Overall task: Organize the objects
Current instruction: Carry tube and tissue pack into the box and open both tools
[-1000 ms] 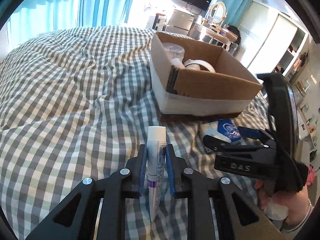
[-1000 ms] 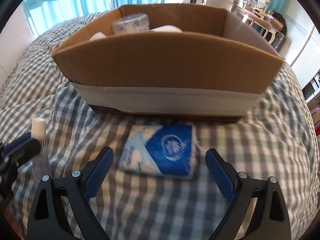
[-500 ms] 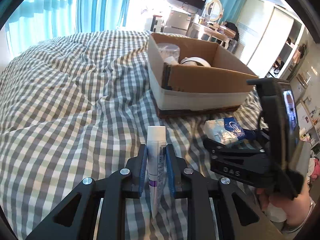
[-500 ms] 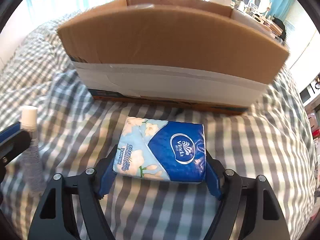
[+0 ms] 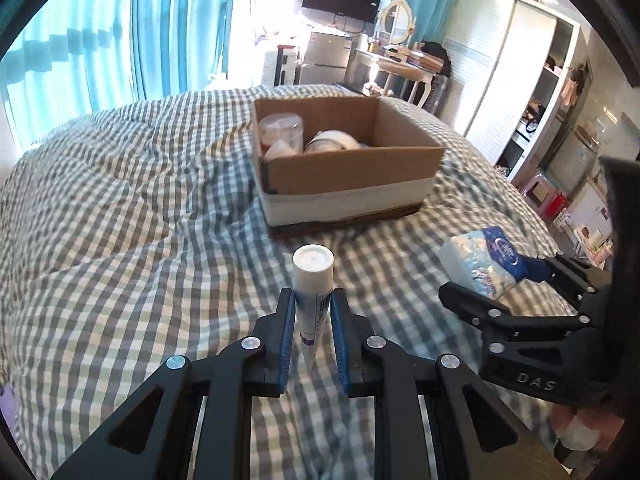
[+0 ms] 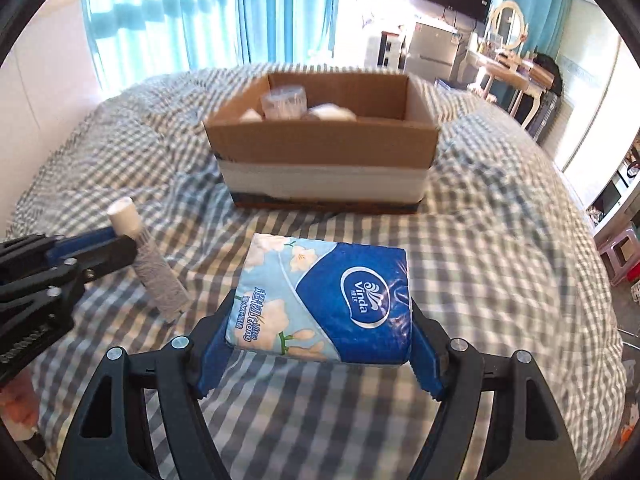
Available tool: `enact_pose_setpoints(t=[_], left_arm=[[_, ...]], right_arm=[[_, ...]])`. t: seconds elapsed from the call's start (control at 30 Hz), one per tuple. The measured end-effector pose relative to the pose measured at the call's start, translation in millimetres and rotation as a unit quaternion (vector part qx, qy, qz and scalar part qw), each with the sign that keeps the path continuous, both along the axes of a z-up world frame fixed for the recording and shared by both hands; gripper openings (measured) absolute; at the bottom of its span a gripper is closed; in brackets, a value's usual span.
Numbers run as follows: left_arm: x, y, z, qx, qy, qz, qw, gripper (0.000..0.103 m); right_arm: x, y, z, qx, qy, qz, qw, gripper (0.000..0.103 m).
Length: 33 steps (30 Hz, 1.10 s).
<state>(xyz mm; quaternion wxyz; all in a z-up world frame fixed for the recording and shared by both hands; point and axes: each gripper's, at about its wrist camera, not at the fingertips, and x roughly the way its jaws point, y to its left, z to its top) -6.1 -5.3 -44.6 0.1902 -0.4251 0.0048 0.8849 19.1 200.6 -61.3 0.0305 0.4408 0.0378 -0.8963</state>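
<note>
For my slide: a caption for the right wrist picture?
Right tool holds a tissue pack above the checked bed, facing the box.

The left gripper (image 5: 311, 312) clamps a white-capped tube (image 5: 312, 292) above the checked bedspread (image 5: 120, 240). Beyond it sits an open cardboard box (image 5: 352, 172). At right, the right gripper (image 5: 492, 276) grips a tissue pack (image 5: 480, 266).

The right gripper (image 6: 318, 344), formerly spread wide around the tissue pack (image 6: 324, 300) lying on the bed (image 6: 500, 280), now clamps it and carries it clear of the cover. The left gripper (image 5: 310, 332) has raised its tube (image 5: 312, 292), and the cardboard box (image 5: 344, 168) appears farther from both cameras.
</note>
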Motion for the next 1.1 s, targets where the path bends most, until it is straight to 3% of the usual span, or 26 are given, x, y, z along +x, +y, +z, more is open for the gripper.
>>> enact_pose_setpoints(t=[0.23,0.43,0.7,0.83,1.1], left_arm=[[13.4,13.3,45.0,0.008,0.029,-0.011,0.9995,0.018],[0.6,24.8,88.8,0.022,0.057,-0.022,0.9979,0.018],[-62.5,43.7,137.7,0.036,0.085,-0.020,0.9955,0.018],[-114.3,56.2,135.2,0.031,0.079,-0.014,0.9963,0.017],[-216.0,68.7,92.8,0.013,0.033,-0.005,0.9994,0.017]], right_arm=[[19.5,12.1,45.5,-0.012,0.042,0.007,0.999,0.074],[14.4,22.2,83.5,-0.018,0.069,0.013,0.997,0.074],[-51.1,37.9,135.0,-0.035,0.101,0.006,0.994,0.074],[-100.5,43.8,142.8,-0.031,0.097,0.002,0.995,0.074],[-195.7,57.6,106.0,-0.034,0.058,-0.002,0.998,0.074]])
